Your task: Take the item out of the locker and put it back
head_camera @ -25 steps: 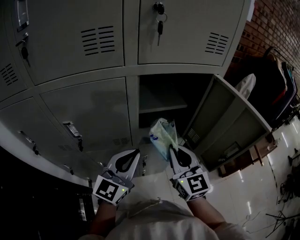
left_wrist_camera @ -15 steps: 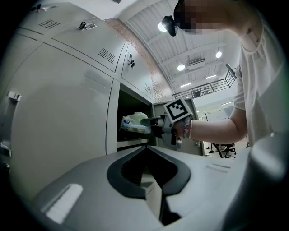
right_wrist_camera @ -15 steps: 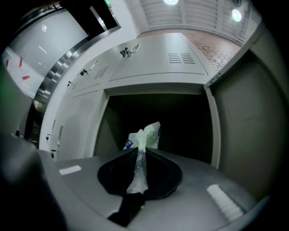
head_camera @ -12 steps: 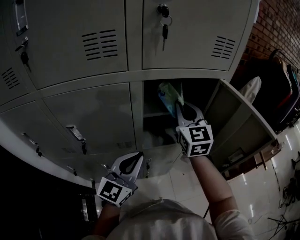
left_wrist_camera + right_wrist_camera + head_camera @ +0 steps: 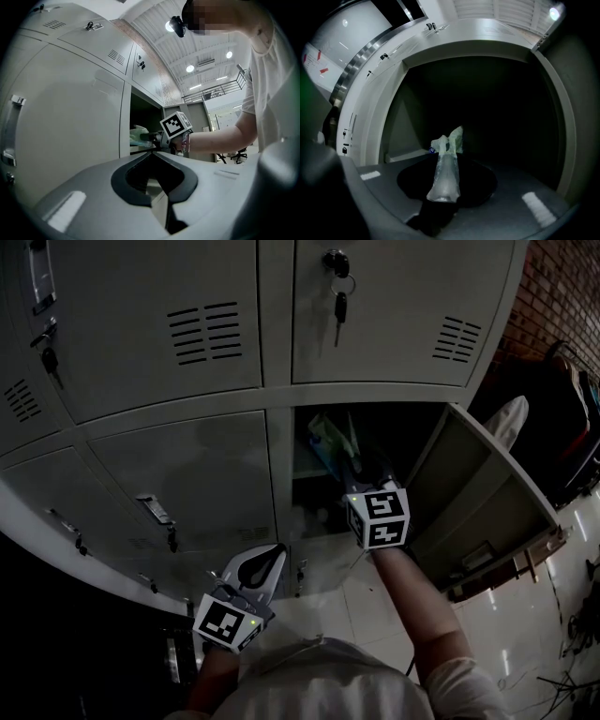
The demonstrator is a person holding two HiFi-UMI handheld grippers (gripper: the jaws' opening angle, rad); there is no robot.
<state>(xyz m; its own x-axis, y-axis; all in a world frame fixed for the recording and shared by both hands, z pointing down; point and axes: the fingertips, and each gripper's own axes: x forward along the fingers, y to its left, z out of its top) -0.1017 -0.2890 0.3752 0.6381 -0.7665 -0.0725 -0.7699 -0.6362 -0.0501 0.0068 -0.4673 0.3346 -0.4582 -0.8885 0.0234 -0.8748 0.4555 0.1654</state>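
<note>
1. Reaching into locker with right gripper, jaws opening.
2. Straddling tail of bag between those jaws; bulk just ahead of tips, inside locker.
3. Holding left gripper closed, empty, low, well behind right.

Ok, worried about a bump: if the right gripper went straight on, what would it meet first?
The plastic bag between its opening jaws; past that, probably the locker's dark back wall, though depth is unclear.
</note>
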